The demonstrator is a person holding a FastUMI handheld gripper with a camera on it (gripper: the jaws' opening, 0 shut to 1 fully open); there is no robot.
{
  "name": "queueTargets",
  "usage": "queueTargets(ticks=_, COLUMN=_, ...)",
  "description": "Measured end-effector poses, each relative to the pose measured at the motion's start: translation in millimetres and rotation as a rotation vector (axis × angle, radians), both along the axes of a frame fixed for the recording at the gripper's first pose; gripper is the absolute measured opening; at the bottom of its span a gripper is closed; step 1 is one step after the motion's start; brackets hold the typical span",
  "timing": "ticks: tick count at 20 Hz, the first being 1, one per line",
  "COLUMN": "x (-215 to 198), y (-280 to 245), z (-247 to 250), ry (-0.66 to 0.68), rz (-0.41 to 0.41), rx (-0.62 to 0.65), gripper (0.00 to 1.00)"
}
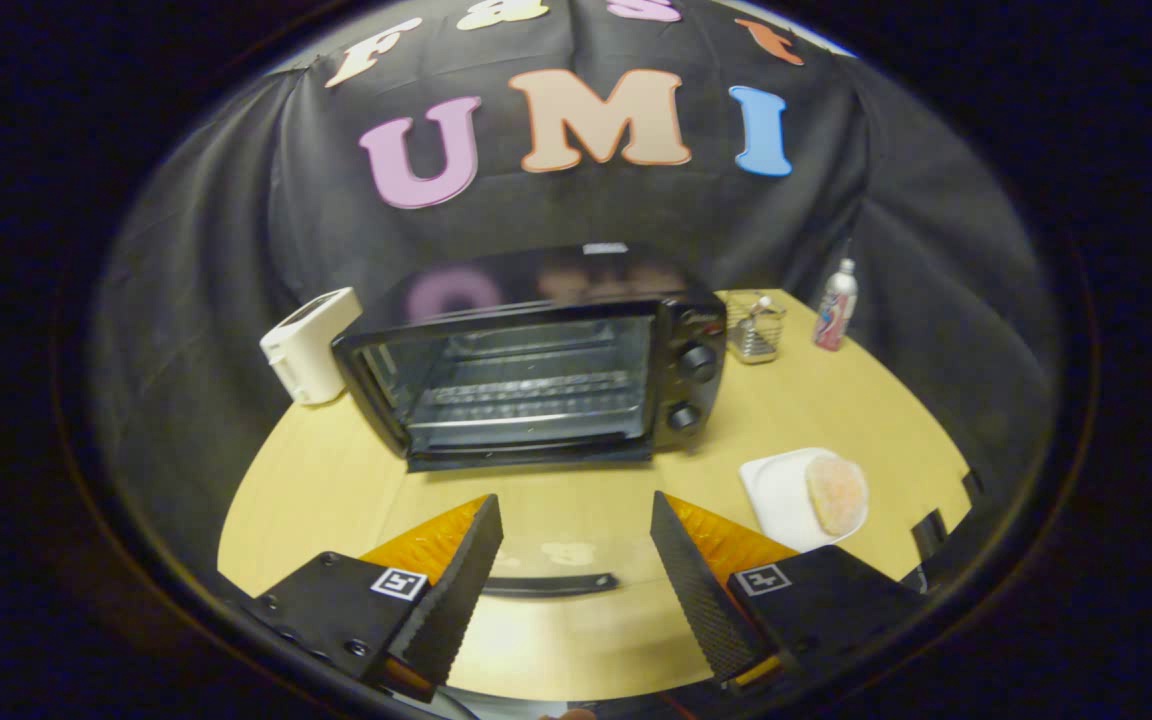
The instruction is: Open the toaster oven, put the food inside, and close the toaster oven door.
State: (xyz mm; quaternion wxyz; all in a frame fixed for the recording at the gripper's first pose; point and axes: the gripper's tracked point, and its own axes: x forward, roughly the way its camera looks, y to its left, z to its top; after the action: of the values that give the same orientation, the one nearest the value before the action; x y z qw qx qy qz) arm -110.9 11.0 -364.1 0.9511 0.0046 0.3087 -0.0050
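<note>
No brand or label can be read on anything here. The gripper (pixel 568 530) hovers level above the table (pixel 336 490), fingers spread wide with nothing between them. Straight ahead stands the toaster oven (pixel 536 365), its glass door lying open between the fingers. The food (pixel 837 494) rests on a white plate (pixel 781 495) beyond the right finger. Farther off: a white toaster (pixel 308 345), a wire holder (pixel 756 328) and a bottle (pixel 835 305).

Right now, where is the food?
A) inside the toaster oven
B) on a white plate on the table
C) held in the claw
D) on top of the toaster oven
B: the round bun lies on the white plate, right of the open toaster oven; the claw is open and holds nothing.
</note>
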Motion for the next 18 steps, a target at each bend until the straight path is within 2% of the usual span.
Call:
queueTargets(ticks=5, x=30.7, y=-84.3, z=-14.7, ry=0.030, rz=-0.168, rx=-0.051, gripper=0.96)
queueTargets(ticks=10, x=30.1, y=-150.6, z=-51.0, ry=0.110, rz=-0.306, rx=-0.049, gripper=0.95)
queueTargets(ticks=14, x=23.5, y=-185.4, z=-77.0, ry=0.175, rz=-0.371, rx=-0.048, gripper=0.95)
queueTargets(ticks=18, x=23.2, y=-211.6, z=-95.2, ry=0.218, rz=-0.396, rx=-0.073, gripper=0.96)
